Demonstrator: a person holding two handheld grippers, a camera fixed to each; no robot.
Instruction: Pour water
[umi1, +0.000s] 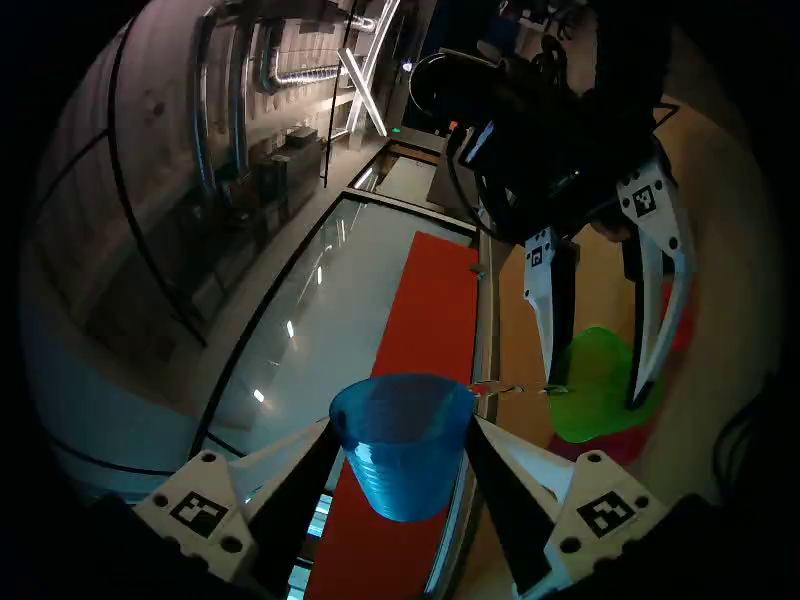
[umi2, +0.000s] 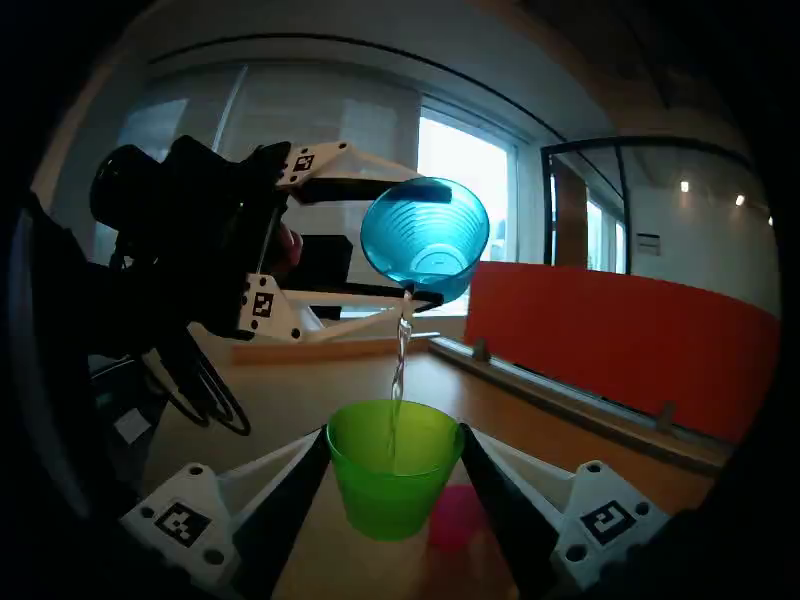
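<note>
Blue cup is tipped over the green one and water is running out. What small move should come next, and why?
Probably hold the blue cup at this tilt, perhaps tipping it slightly further. A thin water stream falls from its lip into the green cup, which sits upright between the jaws of the right gripper and does not look full to the rim.

Wooden table (umi2: 300, 400), orange-red divider panel (umi2: 620, 340) along its edge, bright window (umi2: 465, 190) behind, small ceiling lights (umi2: 685, 186).
</note>
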